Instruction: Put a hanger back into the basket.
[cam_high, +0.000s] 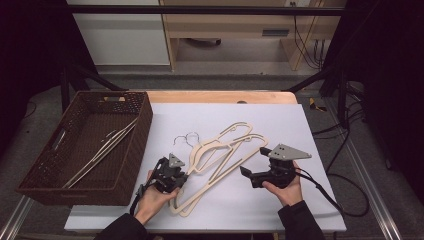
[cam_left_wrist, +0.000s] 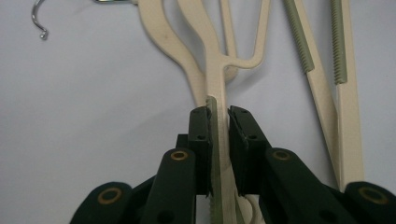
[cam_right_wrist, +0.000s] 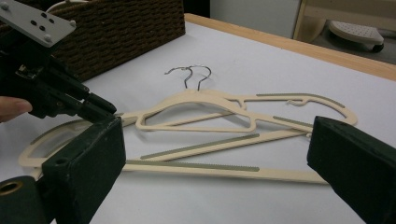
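In the left gripper view your jaws hide the lower run of the cream hanger (cam_left_wrist: 217, 93); its hook is cut off at the top edge. Two such hangers lie overlapped at frame centre on the white sheet (cam_high: 280, 125). Left gripper (cam_high: 172, 176) clenched on one arm; right gripper (cam_high: 250, 175) released, hovering beside. Wicker basket (cam_high: 142, 127) at left holds more hangers.

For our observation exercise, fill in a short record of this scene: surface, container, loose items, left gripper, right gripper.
surface: white mat on a table
container: brown basket at left, with hangers inside
loose items: two cream hangers overlapping on the mat
left hand-held gripper: jaws closed on a hanger's arm
right hand-held gripper: jaws wide open, holding nothing, near the hangers
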